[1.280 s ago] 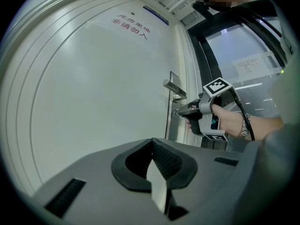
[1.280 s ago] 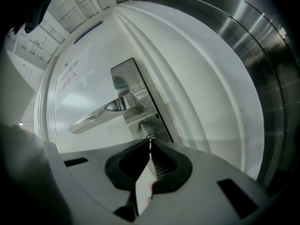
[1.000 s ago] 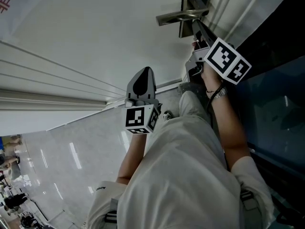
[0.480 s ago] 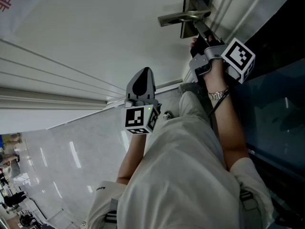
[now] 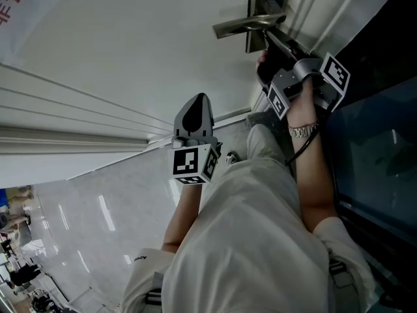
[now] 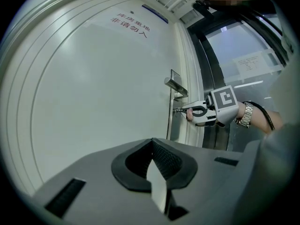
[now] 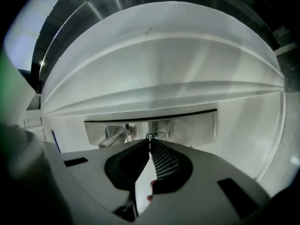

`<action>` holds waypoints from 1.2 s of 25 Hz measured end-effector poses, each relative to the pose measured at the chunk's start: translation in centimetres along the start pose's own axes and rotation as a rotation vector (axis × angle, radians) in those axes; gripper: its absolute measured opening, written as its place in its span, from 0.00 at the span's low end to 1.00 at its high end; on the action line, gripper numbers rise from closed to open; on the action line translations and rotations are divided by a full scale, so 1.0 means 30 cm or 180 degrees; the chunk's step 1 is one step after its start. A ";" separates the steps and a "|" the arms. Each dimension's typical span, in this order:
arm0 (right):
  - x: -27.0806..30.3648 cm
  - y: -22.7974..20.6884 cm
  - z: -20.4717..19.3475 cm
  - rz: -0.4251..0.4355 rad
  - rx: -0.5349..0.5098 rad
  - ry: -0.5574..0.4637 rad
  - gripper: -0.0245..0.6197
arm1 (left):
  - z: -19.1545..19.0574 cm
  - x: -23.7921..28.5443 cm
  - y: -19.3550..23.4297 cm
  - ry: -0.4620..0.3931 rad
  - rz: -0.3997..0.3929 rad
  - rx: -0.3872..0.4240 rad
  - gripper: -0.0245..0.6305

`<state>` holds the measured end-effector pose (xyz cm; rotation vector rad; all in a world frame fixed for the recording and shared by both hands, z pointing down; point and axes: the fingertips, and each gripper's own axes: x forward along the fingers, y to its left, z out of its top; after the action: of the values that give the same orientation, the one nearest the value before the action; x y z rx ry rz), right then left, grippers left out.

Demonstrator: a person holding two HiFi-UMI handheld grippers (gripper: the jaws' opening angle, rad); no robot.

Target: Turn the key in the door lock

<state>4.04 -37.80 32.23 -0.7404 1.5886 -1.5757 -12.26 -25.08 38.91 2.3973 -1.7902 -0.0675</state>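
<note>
Nearest, the left gripper (image 5: 195, 109) hangs idle before the white door (image 5: 117, 51), its jaws together on nothing. Farther off, at the door's right edge, the right gripper (image 7: 149, 143) has its jaws pinched narrow on the key (image 7: 150, 136), which sits in the lock just below the lever handle (image 5: 244, 23). To turn it well, I judge the wrist should roll about the key's own line, keeping a firm pinch and no sideways pull, so nothing bends or slips. The only container is the steel lock plate (image 7: 187, 128), whose keyhole holds the key.
</note>
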 end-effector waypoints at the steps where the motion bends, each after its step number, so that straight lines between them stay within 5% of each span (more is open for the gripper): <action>1: 0.000 -0.001 0.000 0.0006 0.0045 0.0001 0.05 | 0.000 0.001 0.002 0.0000 0.0001 -0.0002 0.05; 7: 0.002 -0.003 0.001 -0.0049 -0.0177 0.0051 0.06 | -0.004 0.008 0.007 0.0013 -0.0011 0.0001 0.05; 17: -0.065 -0.032 -0.062 -0.0145 -0.1522 0.0326 0.21 | -0.017 0.012 0.001 0.0031 -0.0046 -0.0018 0.05; 25: -0.092 0.004 -0.078 -0.0785 -0.4127 0.0475 0.25 | -0.020 -0.004 0.006 0.0038 -0.0030 0.0004 0.05; 30: -0.090 0.017 -0.060 -0.1115 -0.5430 0.0439 0.25 | -0.014 -0.009 0.010 0.0021 -0.0018 0.0009 0.05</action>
<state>4.07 -34.52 31.94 -1.7889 2.8331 -0.0233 -12.55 -24.87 39.36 2.4016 -1.7821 -0.0578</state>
